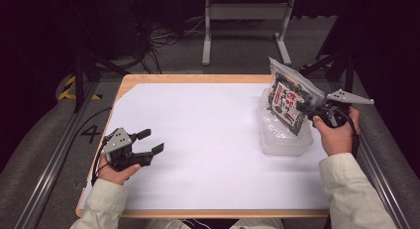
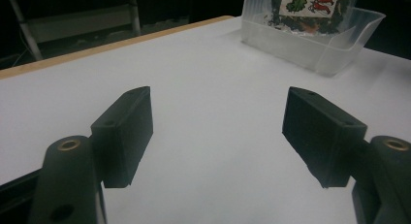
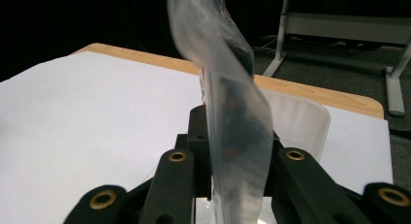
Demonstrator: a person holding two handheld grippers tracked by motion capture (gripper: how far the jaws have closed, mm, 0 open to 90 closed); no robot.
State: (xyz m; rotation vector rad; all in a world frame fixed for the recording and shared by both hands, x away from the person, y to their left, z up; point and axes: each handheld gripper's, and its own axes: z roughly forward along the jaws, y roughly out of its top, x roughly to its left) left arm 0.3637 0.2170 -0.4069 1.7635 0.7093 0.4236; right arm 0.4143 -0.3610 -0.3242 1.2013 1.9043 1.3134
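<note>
Nearest, well to the left of the clear plastic tub (image 1: 286, 140), the left claw (image 1: 150, 141) rests idle on the white desk (image 1: 208, 140), released and holding nothing. Farther off, the right claw (image 1: 303, 109) is clenched on the snack packet (image 1: 287, 102), held tilted with its lower end in the tub. Placement appears nearly complete; lowering and release remain.

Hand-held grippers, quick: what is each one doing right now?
Left hand-held gripper: open, holding nothing, over the table.
Right hand-held gripper: shut on the snack bag, above the clear plastic tub.
</note>
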